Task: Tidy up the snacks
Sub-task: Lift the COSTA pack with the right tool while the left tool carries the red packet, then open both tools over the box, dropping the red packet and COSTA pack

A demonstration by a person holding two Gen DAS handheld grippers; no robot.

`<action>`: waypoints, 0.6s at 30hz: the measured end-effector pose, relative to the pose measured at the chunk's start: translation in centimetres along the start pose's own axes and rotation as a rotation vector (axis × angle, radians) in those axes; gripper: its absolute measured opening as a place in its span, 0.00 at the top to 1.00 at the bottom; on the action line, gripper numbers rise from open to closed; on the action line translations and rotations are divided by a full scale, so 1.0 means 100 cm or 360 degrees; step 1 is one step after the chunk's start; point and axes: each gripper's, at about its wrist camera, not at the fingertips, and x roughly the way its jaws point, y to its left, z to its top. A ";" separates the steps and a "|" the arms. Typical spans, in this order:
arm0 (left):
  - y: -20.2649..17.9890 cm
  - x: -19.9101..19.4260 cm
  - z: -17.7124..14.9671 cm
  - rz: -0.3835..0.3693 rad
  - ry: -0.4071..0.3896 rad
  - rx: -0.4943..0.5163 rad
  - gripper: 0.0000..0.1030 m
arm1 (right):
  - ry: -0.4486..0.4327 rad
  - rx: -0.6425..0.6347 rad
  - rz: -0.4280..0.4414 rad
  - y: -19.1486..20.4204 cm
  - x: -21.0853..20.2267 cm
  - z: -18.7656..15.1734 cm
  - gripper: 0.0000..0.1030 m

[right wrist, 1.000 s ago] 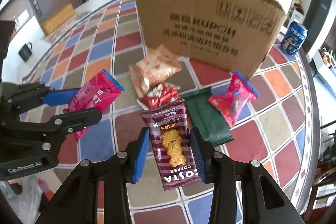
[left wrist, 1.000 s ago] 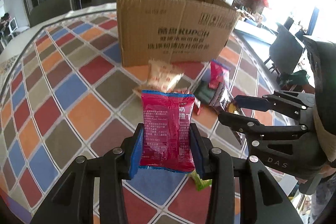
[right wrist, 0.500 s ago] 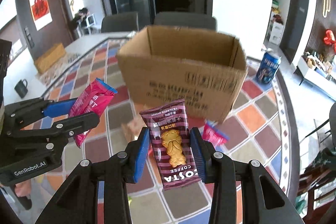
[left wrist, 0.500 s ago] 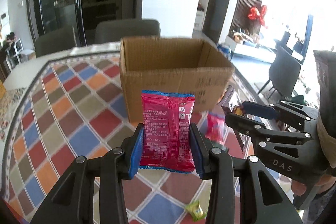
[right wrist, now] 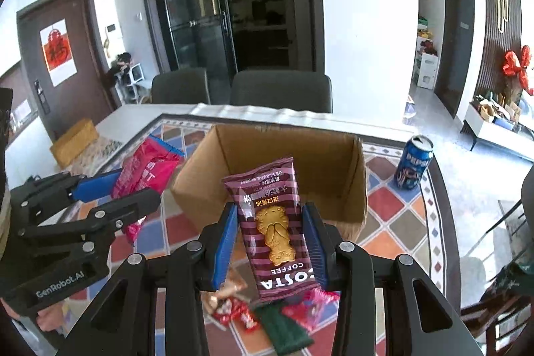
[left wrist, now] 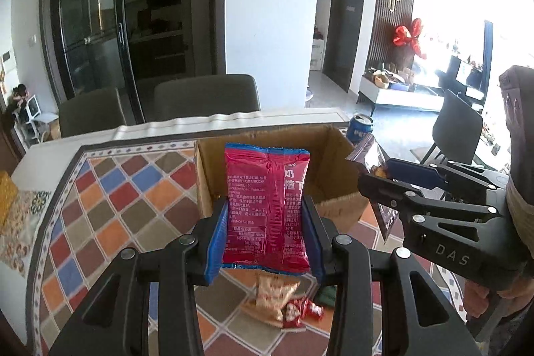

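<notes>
My left gripper (left wrist: 265, 241) is shut on a red snack packet (left wrist: 266, 206) and holds it up in front of the open cardboard box (left wrist: 207, 189). My right gripper (right wrist: 272, 244) is shut on a maroon striped Costa Coffee biscuit packet (right wrist: 273, 229), also raised before the box (right wrist: 333, 162). Each gripper shows in the other's view: the right one (left wrist: 393, 175) to the right, the left one (right wrist: 110, 189) to the left with its red packet (right wrist: 143, 169). Loose snacks lie on the table below: a beige packet (left wrist: 272, 299), small red wrappers (right wrist: 235, 312), a green packet (right wrist: 283, 329).
The table has a colourful diamond-pattern cloth (left wrist: 116, 222). A blue Pepsi can (right wrist: 412, 165) stands right of the box. Two grey chairs (right wrist: 280, 90) stand behind the table. A yellow box (right wrist: 73, 144) sits at the far left edge.
Both grippers have risen with their packets. The box has gone from a front wall seen from low down to an open top seen from above; the loose snacks have dropped to the bottom of view.
</notes>
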 end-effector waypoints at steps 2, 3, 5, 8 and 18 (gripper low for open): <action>0.002 0.007 0.006 -0.0010 0.0015 0.0001 0.60 | -0.0004 0.0017 0.0007 -0.003 0.005 0.010 0.61; 0.004 0.013 0.011 -0.0014 0.0026 -0.0002 0.60 | -0.0003 0.0020 0.0005 -0.005 0.008 0.013 0.61; 0.007 0.021 0.015 -0.0018 0.0039 -0.0004 0.60 | -0.0001 0.0028 -0.0002 -0.008 0.015 0.021 0.61; 0.011 0.034 0.024 -0.0017 0.0060 -0.0009 0.60 | 0.0011 0.0037 -0.0016 -0.013 0.024 0.029 0.61; 0.016 0.075 0.043 -0.0014 0.0143 -0.0017 0.60 | 0.0097 0.0052 -0.0044 -0.026 0.066 0.053 0.61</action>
